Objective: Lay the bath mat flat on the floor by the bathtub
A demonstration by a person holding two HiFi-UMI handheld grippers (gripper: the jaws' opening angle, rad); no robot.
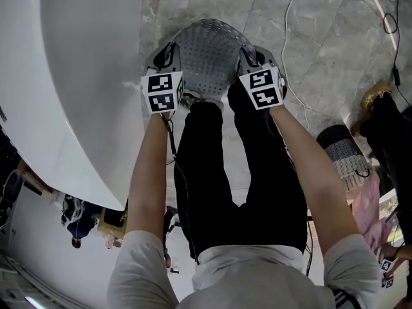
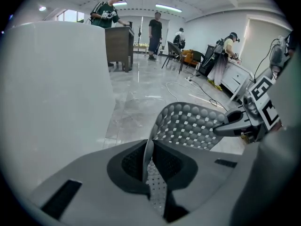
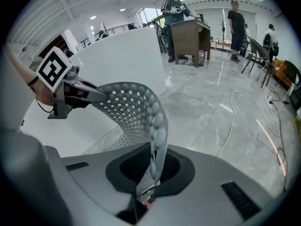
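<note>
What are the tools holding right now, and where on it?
Both hold the grey bath mat: the left tool is shut on its left edge, the right tool on its right edge, and the mat arches between them.

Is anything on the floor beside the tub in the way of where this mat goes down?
Nothing visible. The left claw and right claw hold the bath mat over bare tile floor beside the bathtub; the white cable lies off to its right.

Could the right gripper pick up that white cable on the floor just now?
Probably not yet: the right gripper is shut on the edge of the bath mat and would have to let go first. Nothing else seems to block the white cable.
</note>
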